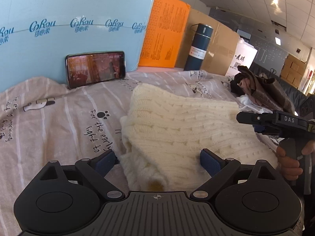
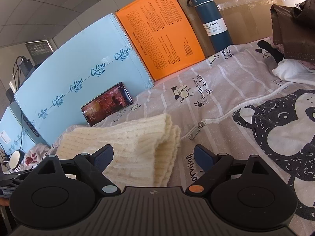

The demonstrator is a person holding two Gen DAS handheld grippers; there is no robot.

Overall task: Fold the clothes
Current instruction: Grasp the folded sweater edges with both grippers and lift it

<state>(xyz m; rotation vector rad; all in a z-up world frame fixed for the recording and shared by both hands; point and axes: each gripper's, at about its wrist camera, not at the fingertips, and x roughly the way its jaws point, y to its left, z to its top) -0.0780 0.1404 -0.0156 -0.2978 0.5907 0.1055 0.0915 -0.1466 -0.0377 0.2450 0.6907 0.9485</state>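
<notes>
Fingers, left gripper (image 1: 157,160): spread wide, grasping nothing; cream sweater (image 1: 177,129) lies between and ahead of them.
Left view, progress: sweater lies in layers on the sheet (image 1: 59,122); folded partway or fully, cannot tell.
Left view, room: bare sheet toward the phone (image 1: 95,69); clothes pile (image 1: 261,90) beyond the sweater.
Fingers, right gripper (image 2: 155,155): spread wide, empty.
Right view, edges: sweater's stacked ribbed edges just ahead; open sheet beside them toward the zipper (image 2: 196,128).

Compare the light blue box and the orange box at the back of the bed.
The light blue box is much longer than the orange box. The blue box carries a repeated logo along a line; the orange box has dense black text and tables. A phone leans on the blue box, nothing on the orange. Both stand against the bedding's far edge, touching.
</notes>
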